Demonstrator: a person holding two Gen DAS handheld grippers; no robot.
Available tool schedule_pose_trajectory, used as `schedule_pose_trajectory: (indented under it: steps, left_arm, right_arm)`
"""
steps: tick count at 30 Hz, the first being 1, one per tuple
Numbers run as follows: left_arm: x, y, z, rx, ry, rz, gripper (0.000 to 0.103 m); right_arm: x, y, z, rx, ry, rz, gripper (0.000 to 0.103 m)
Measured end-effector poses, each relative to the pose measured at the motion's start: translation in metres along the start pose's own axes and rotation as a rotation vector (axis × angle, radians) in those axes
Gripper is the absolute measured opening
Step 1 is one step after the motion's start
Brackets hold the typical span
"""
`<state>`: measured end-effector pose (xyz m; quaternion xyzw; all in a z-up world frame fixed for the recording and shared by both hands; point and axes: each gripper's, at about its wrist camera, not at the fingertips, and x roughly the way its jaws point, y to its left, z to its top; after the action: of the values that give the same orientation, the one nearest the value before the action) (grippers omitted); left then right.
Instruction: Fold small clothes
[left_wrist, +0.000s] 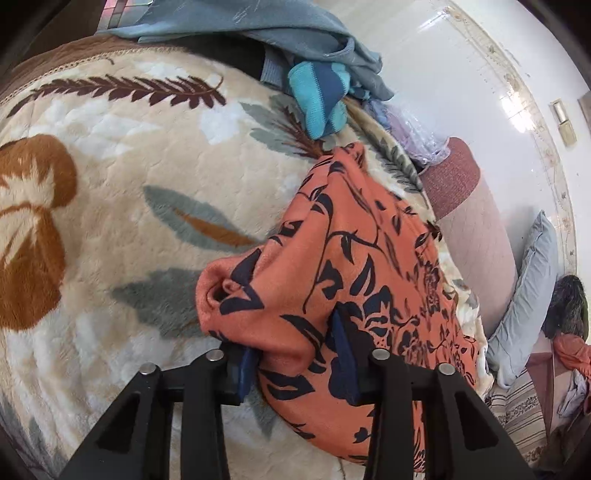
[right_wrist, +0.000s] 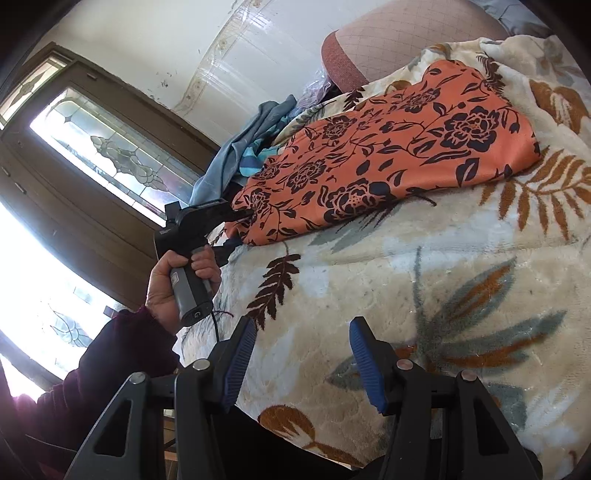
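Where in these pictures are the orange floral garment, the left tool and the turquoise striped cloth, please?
orange floral garment (right_wrist: 388, 155): right wrist view, middle of its flat printed face.
left tool (left_wrist: 295, 354): left wrist view, between its fingertips, closed on the garment.
turquoise striped cloth (left_wrist: 321, 96): left wrist view, its middle.

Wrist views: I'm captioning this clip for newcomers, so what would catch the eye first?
The orange floral garment stands out, spread on the cream leaf-patterned blanket. The left gripper pinches one bunched end of it, while the right gripper hangs open over the blanket, holding nothing.
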<state>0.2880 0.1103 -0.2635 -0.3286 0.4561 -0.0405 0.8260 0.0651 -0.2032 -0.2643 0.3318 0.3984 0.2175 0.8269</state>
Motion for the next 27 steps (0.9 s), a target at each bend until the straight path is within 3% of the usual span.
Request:
schedule_pose_trajectory:
  steps: [5, 8, 10, 11, 13, 14, 15, 17, 19, 20, 21, 24, 27]
  left_arm:
    - [-0.016, -0.007, -0.008, 0.063, -0.063, -0.027, 0.021]
    - [-0.022, -0.008, -0.006, 0.078, -0.071, -0.058, 0.019]
    - [-0.019, -0.014, -0.005, 0.124, -0.055, -0.019, 0.020]
    - [-0.016, -0.014, -0.004, 0.133, -0.036, 0.008, 0.022]
    - [-0.007, -0.006, -0.003, 0.084, 0.007, 0.024, 0.035]
    - [-0.003, 0.001, -0.002, 0.040, 0.029, 0.014, 0.052]
    - [0.001, 0.008, -0.002, -0.011, 0.046, -0.011, 0.060]
    - [0.000, 0.014, -0.002, -0.050, 0.031, -0.041, 0.060]
    - [0.000, 0.010, -0.001, -0.023, 0.020, -0.031, 0.052]
    - [-0.001, 0.008, -0.002, -0.009, 0.010, -0.024, 0.033]
    - [-0.001, 0.005, -0.001, 0.000, 0.009, -0.025, 0.030]
    - [-0.008, -0.005, 0.000, 0.041, -0.018, -0.028, 0.023]
    - [-0.018, -0.021, 0.000, 0.119, -0.051, -0.044, 0.019]
  right_arm:
    - [0.002, 0.002, 0.001, -0.016, -0.009, -0.016, 0.057]
    - [0.006, 0.003, 0.004, -0.024, -0.004, -0.024, 0.057]
    - [0.008, 0.003, 0.005, -0.026, -0.005, -0.025, 0.057]
    - [0.009, 0.003, 0.005, -0.022, -0.003, -0.024, 0.057]
    - [0.010, 0.001, 0.007, -0.007, -0.003, -0.022, 0.057]
    - [0.010, -0.001, 0.010, 0.004, -0.006, -0.023, 0.057]
    - [0.011, -0.003, 0.013, 0.015, -0.015, -0.029, 0.057]
    - [0.014, -0.004, 0.026, 0.015, -0.048, -0.058, 0.057]
    - [0.022, -0.001, 0.046, -0.018, -0.086, -0.117, 0.051]
    - [0.029, 0.001, 0.059, -0.031, -0.102, -0.140, 0.044]
    - [0.038, 0.003, 0.073, -0.027, -0.108, -0.150, 0.029]
    - [0.068, 0.002, 0.113, 0.048, -0.107, -0.200, 0.019]
    - [0.090, -0.005, 0.140, 0.126, -0.150, -0.214, 0.018]
